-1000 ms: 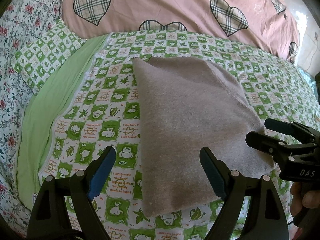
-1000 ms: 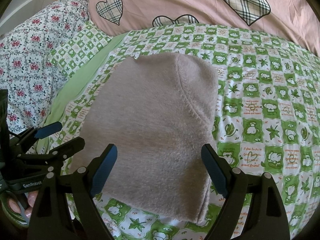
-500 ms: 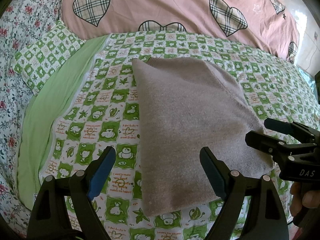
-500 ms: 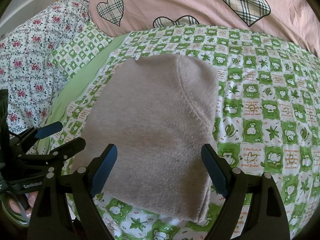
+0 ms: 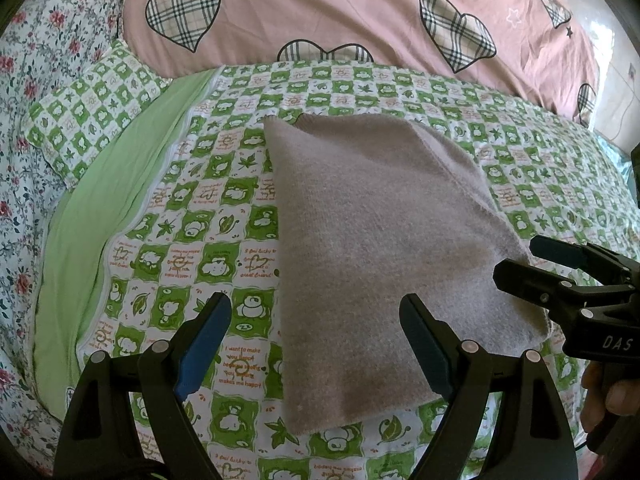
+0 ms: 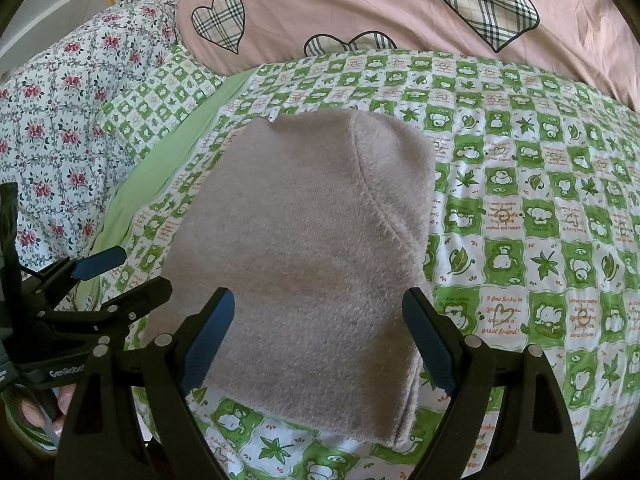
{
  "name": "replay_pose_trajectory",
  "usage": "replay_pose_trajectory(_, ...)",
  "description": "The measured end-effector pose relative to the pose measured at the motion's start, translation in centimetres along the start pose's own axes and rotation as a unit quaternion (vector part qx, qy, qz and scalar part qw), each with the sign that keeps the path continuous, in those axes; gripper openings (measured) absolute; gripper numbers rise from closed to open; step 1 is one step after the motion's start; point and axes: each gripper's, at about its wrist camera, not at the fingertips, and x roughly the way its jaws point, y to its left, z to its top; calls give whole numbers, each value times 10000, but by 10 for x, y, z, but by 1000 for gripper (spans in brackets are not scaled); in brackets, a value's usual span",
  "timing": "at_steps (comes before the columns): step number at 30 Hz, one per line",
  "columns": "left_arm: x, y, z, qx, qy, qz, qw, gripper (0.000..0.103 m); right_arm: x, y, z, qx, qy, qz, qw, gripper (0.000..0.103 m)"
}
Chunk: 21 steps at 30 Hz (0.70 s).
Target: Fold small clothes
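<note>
1. We cannot make out what kind of garment the folded garment (image 5: 384, 256) is; only its top layer shows, and whatever lies underneath is hidden.
2. In the left wrist view, the right gripper (image 5: 516, 260) covers the garment's right corner, and only a few fingers of the person's hand (image 5: 612, 392) show at the frame edge.
3. In the right wrist view, the left gripper (image 6: 136, 272) juts in from the left, over the bed just beside the garment's left edge.
4. The bed (image 5: 192, 248) offers open checked sheet to the left and right of the garment; a pink heart-print quilt (image 5: 360, 12) bounds the far side and a floral cover (image 5: 36, 92) the left.
5. The garment lies near the bed's middle, a grey-beige fuzzy knit folded into a rough rectangle, with a curved seam (image 6: 380, 204) running down its right part and a doubled edge at the near corner.
6. Both grippers hover with jaws wide apart, holding nothing; the right gripper's fingers frame the garment's near edge, the left's straddle its left edge.
</note>
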Motion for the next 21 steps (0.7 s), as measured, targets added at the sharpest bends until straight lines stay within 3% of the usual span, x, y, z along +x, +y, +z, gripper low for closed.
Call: replay_pose_trajectory(21, 7, -1, 8, 123, -118, -26, 9999, 86, 2, -6, 3, 101, -30, -23, 9999, 86)
